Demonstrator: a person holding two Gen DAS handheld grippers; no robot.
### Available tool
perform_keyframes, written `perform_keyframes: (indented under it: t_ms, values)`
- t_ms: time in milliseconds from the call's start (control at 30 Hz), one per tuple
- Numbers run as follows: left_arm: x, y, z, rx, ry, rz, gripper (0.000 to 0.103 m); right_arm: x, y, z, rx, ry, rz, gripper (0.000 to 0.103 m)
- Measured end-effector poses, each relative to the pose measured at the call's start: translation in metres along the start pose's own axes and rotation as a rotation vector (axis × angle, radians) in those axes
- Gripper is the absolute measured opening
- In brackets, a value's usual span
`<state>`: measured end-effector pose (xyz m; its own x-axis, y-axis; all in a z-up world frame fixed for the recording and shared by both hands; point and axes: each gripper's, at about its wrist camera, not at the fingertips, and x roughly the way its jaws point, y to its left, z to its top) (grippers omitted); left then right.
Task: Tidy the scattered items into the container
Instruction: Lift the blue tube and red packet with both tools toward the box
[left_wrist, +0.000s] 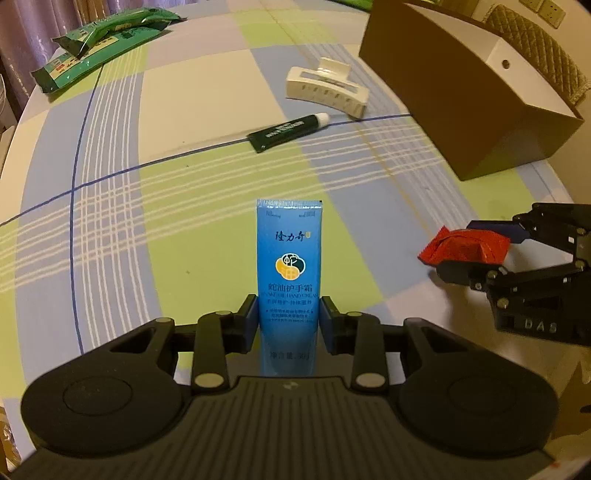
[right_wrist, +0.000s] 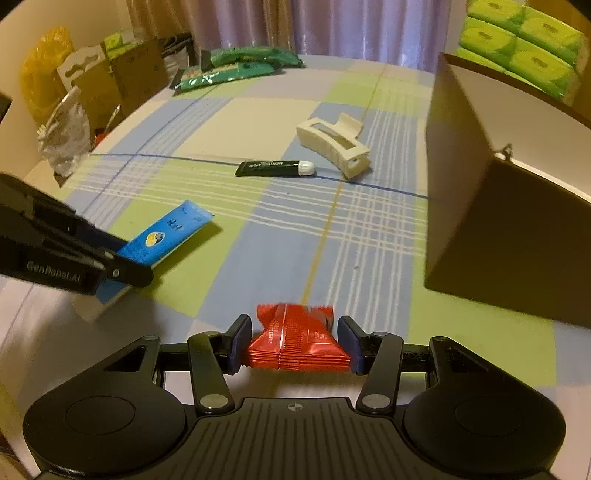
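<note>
My left gripper (left_wrist: 289, 314) is shut on a blue hand-cream tube (left_wrist: 289, 258), whose crimped end points away from me. From the right wrist view the same tube (right_wrist: 166, 232) juts out of the left gripper (right_wrist: 122, 266). My right gripper (right_wrist: 294, 341) is shut on a red snack packet (right_wrist: 295, 338); the left wrist view shows that packet (left_wrist: 465, 245) at the right, held by the right gripper (left_wrist: 476, 245). A dark green small tube (left_wrist: 288, 131) and a white hair claw (left_wrist: 327, 90) lie on the checked tablecloth. The brown box (left_wrist: 469, 103) stands at the right.
Green wet-wipe packs (left_wrist: 99, 48) lie at the far left of the round table (left_wrist: 184, 110). Beyond the table's left edge are cardboard and bags (right_wrist: 74, 96). Green tissue packs (right_wrist: 524, 40) sit behind the brown box (right_wrist: 509, 229). A quilted chair back (left_wrist: 539, 51) stands behind the box.
</note>
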<state>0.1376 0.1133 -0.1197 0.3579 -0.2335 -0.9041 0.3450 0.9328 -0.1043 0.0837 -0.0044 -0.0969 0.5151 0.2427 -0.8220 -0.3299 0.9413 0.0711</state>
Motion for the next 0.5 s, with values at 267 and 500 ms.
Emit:
perform_keyframes:
  t_ms: [267, 500]
  values:
    - [-0.023, -0.026, -0.014, -0.010, -0.036, -0.003, 0.029, -0.033, -0.016, -0.013, 0.016, -0.039, 0.008, 0.049]
    - [-0.035, -0.047, -0.021, -0.011, -0.059, -0.008, 0.029, -0.055, -0.031, -0.024, 0.032, -0.065, 0.003, 0.049]
